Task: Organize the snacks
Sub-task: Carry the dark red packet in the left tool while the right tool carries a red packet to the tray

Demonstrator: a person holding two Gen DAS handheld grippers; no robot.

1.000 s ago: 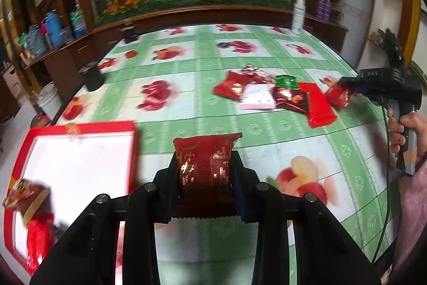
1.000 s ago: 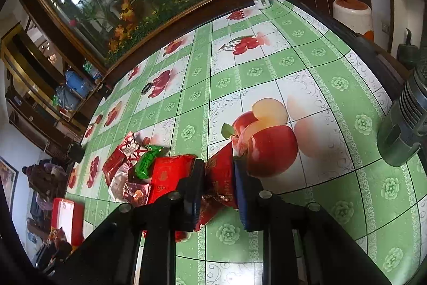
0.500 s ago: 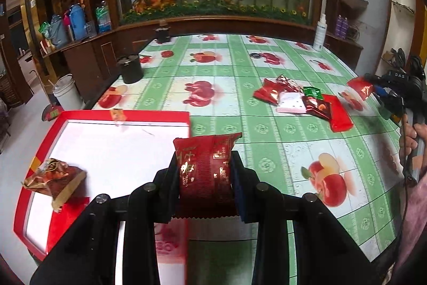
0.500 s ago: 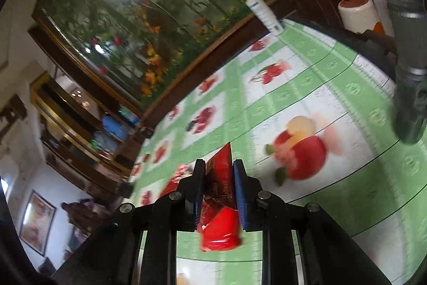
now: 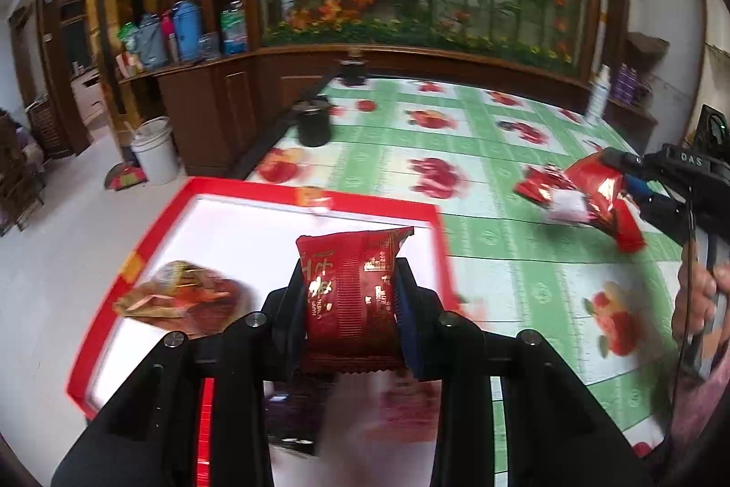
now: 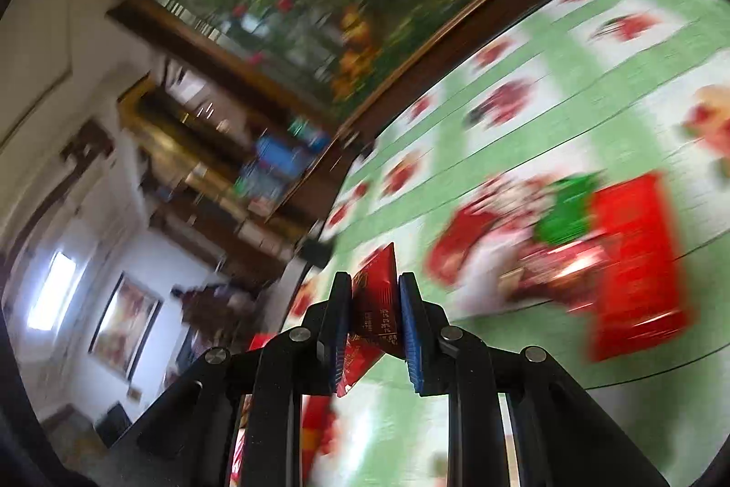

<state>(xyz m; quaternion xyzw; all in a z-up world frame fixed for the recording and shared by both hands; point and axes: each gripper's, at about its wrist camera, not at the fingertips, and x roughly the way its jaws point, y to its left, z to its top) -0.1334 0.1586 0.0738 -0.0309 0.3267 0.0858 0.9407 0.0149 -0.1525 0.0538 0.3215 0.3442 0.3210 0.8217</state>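
My left gripper (image 5: 350, 295) is shut on a dark red snack packet (image 5: 351, 300) and holds it above the red-rimmed white tray (image 5: 150, 213). A brown and gold snack (image 5: 182, 297) lies in the tray at its left. My right gripper (image 6: 375, 304) is shut on a red snack packet (image 6: 376, 295), held edge-on above the table. It also shows in the left wrist view (image 5: 595, 185), above the snack pile (image 5: 552, 190). In the blurred right wrist view the pile (image 6: 547, 249) holds red, white and green packets.
A green fruit-print tablecloth (image 5: 479, 149) covers the table. A black pot (image 5: 312, 122) stands at the far left edge, a white spray bottle (image 5: 597, 94) at the far right. A white bucket (image 5: 153, 154) stands on the floor to the left.
My left gripper has carried its packet left, from over the tablecloth to over the tray. My right gripper has lifted its packet off the table and swung left towards the pile.
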